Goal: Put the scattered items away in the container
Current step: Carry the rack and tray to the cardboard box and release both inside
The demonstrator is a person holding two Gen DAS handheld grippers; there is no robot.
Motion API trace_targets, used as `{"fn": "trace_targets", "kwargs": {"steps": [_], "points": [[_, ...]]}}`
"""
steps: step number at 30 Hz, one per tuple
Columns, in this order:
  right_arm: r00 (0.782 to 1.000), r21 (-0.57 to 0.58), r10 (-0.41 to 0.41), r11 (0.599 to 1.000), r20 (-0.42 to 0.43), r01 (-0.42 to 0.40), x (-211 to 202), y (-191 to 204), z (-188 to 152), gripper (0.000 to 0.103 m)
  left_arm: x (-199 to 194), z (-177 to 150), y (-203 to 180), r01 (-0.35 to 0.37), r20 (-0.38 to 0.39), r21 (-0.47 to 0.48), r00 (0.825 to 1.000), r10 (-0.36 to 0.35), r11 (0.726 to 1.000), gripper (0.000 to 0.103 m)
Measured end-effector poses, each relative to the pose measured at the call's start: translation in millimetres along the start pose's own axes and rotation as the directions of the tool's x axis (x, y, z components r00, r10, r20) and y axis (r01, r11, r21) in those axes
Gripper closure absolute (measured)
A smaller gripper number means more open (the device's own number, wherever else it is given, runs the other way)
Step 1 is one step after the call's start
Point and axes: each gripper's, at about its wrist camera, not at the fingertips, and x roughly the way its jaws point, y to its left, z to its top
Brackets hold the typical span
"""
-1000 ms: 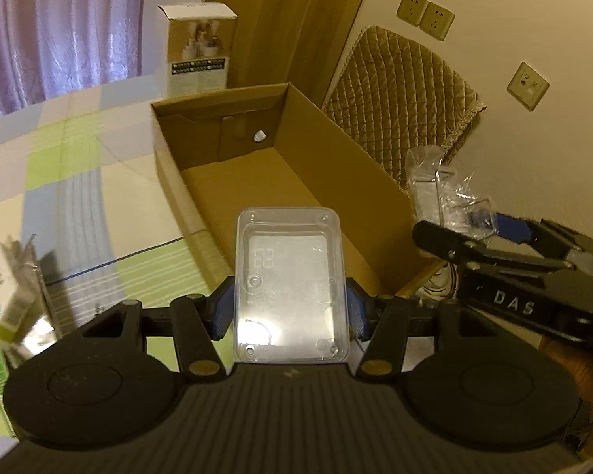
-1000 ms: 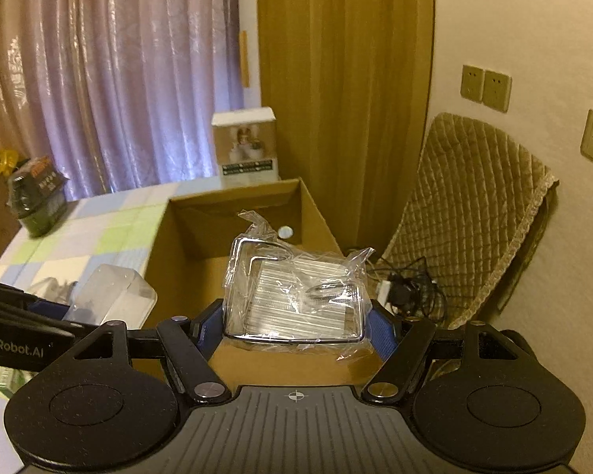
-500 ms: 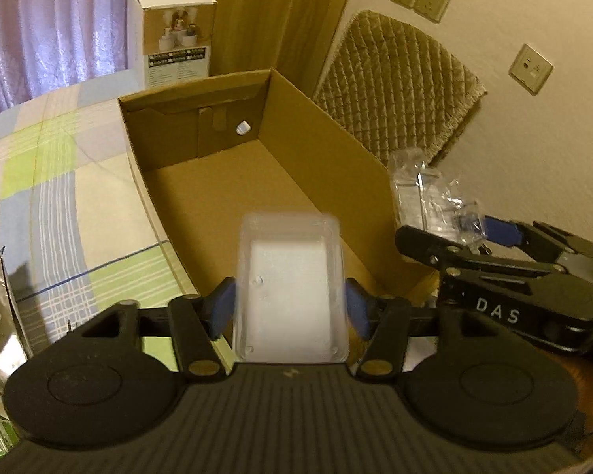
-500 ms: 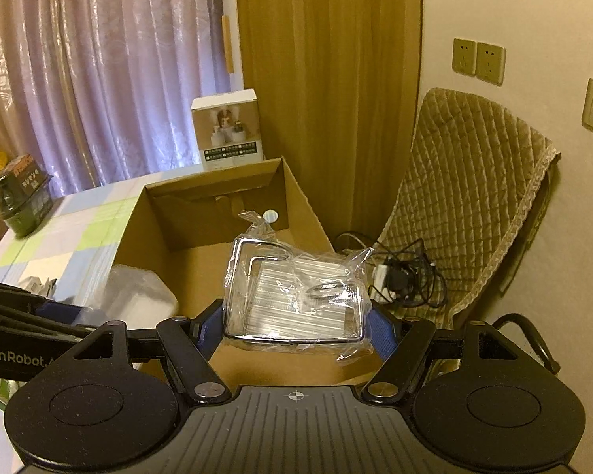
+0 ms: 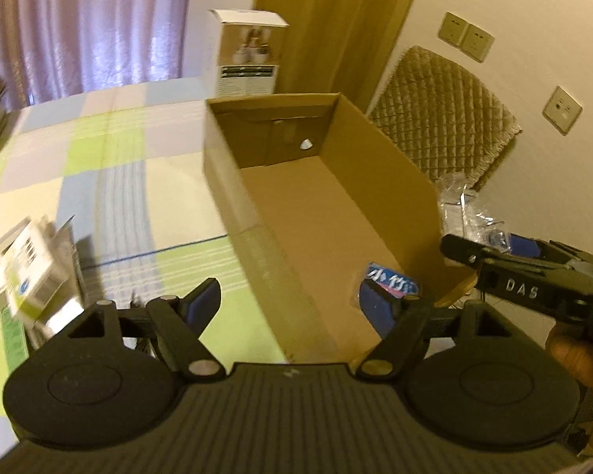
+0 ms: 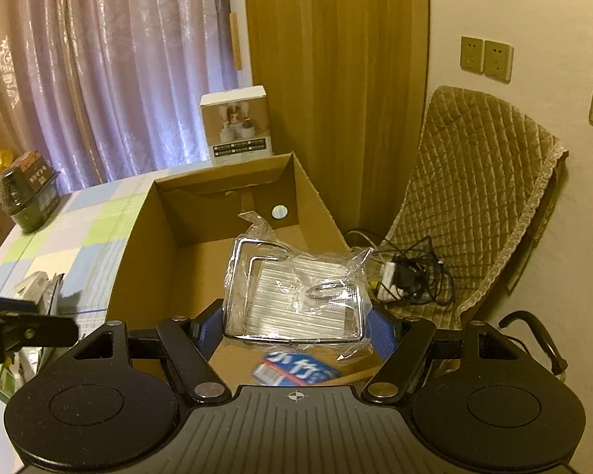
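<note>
An open cardboard box (image 5: 375, 150) stands on the checked tablecloth; the right wrist view shows it too (image 6: 138, 256). My left gripper (image 5: 290, 300) hangs open over the box's near left wall with nothing between its fingers. A blue-labelled pack (image 5: 391, 282) lies on the box floor near the front, and in the right wrist view it shows under the rack (image 6: 292, 369). My right gripper (image 6: 294, 326) is shut on a wire rack in a clear plastic bag (image 6: 296, 296), held above the box's near right corner. From the left, that gripper (image 5: 474, 252) and its bagged rack (image 5: 466, 205) show at the right.
Small cartons and packets (image 5: 27, 272) lie scattered on the cloth left of the box. A white product box (image 5: 249, 55) stands behind it. A quilted chair (image 5: 439, 118) and a power strip with cables (image 6: 407, 276) are on the right. A dark pack (image 6: 27, 197) sits far left.
My left gripper has opened and the clear plastic box has left it. A blue-labelled pack now lies on the box floor. The right gripper keeps its hold on the bagged rack.
</note>
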Motion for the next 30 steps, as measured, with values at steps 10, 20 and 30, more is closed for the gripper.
{"fn": "trace_targets", "kwargs": {"steps": [10, 20, 30], "points": [[0.999, -0.031, 0.035, 0.999, 0.004, -0.035, 12.1, 11.9, 3.3, 0.028, -3.9, -16.3, 14.2, -0.014, -0.007, -0.031, 1.0, 0.014, 0.999, 0.027], [0.998, -0.012, 0.038, 0.999, 0.047, -0.038, 8.6, 12.3, 7.9, 0.0, -10.2, -31.4, 41.3, -0.048, -0.014, -0.091, 0.999, 0.047, 0.995, 0.026], [0.997, -0.005, 0.052, 0.999, 0.051, -0.052, -11.9, 23.0, 5.7, 0.0, -34.3, -56.0, 65.0, -0.097, -0.012, -0.143, 0.995, 0.096, 0.985, 0.022]]}}
